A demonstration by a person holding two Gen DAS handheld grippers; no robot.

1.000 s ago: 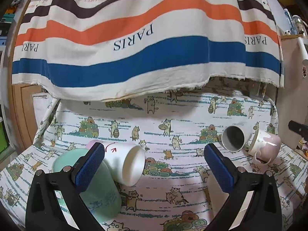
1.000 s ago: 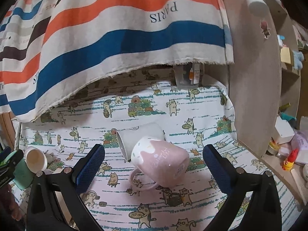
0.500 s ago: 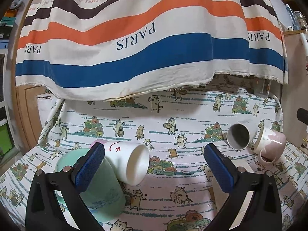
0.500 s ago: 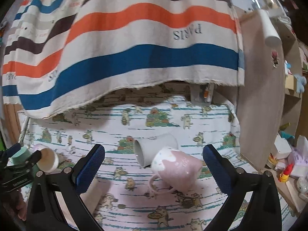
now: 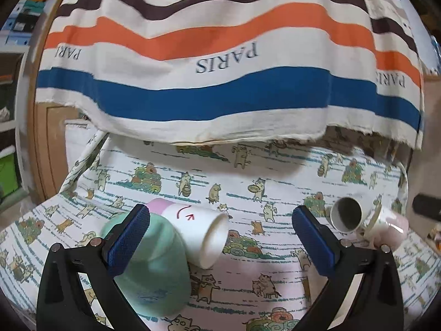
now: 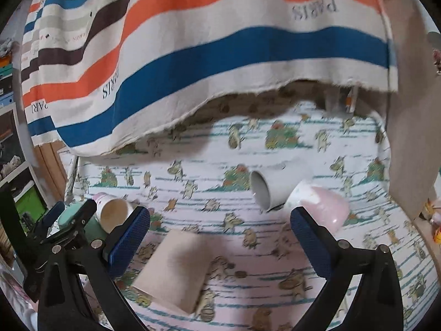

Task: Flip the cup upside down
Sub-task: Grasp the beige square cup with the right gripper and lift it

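Note:
Several cups lie on their sides on the cat-print cloth [image 5: 248, 270]. A white paper cup with a pink base [image 5: 198, 229] rests against a mint green cup [image 5: 154, 267], just inside the left finger of my open left gripper [image 5: 220, 240]. A grey mug [image 5: 346, 215] and a pink mug [image 5: 388, 224] lie at the right. In the right wrist view the grey mug [image 6: 278, 186] and the pink mug [image 6: 322, 207] lie beyond my open, empty right gripper [image 6: 220, 237]. A tan cup [image 6: 172, 270] lies between its fingers. The left gripper [image 6: 69, 220] shows at the left by the paper cup [image 6: 113, 212].
A striped "PARIS" cloth [image 5: 220, 82] hangs low over the back of the surface. A wooden panel [image 6: 408, 124] stands on the right edge, wooden furniture [image 5: 46, 149] on the left. Small items sit beyond the right edge [image 6: 435, 226].
Both grippers have drawn back and up. The right view has swung left, so the tan cup now shows between its fingers. The cups have not moved.

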